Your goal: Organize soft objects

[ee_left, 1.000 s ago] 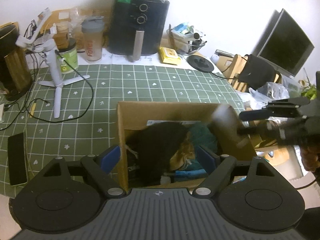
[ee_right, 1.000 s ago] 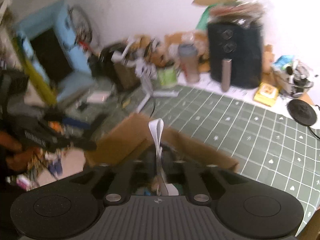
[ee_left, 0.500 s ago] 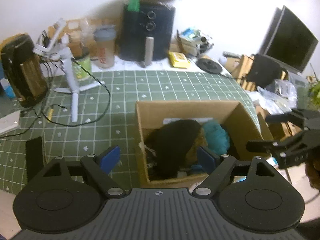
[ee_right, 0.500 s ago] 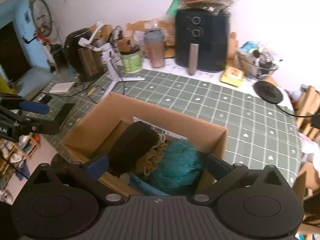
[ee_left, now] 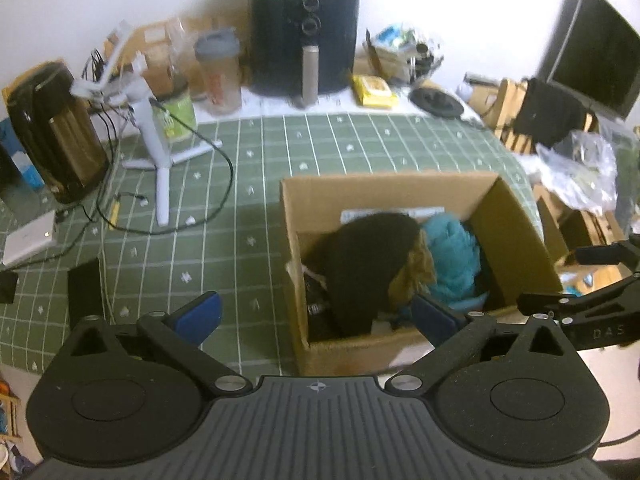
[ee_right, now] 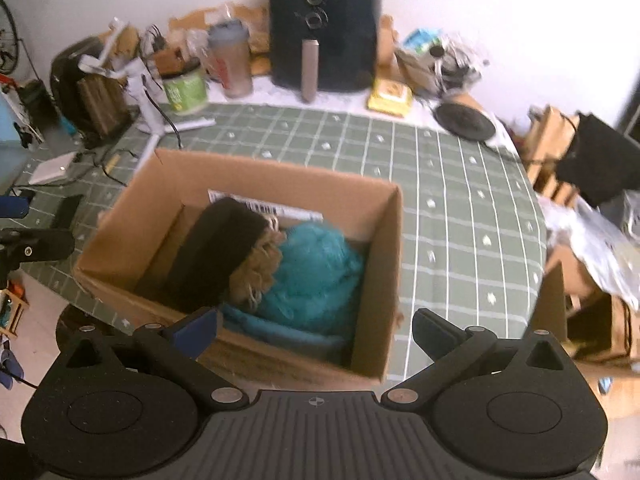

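Note:
An open cardboard box [ee_left: 384, 188] [ee_right: 280, 168] stands on the green checked tablecloth. Inside lie a black soft item [ee_left: 368, 264] [ee_right: 224, 248], a tan fuzzy one [ee_left: 416, 276] [ee_right: 260, 272] and a teal fluffy one [ee_left: 452, 256] [ee_right: 316, 272]. My left gripper [ee_left: 316, 316] hovers over the box's near left corner; its jaws are opening and grip nothing. My right gripper [ee_right: 316, 328] hangs open and empty above the box's near edge. It also shows at the right edge of the left wrist view, as the right gripper [ee_left: 576, 280].
At the back of the table stand a black air fryer [ee_left: 304, 32], a shaker bottle [ee_left: 218, 72], a green tub [ee_left: 180, 114] and a dark kettle [ee_left: 56, 132]. A white tripod [ee_left: 156, 144] with a black cable, and a black phone [ee_left: 86, 292], lie to the left. A monitor [ee_left: 592, 48] stands far right.
The right gripper was nearly shut on a white strip; now its jaws are wide and empty and it looks down into the box. The left jaws have spread wider.

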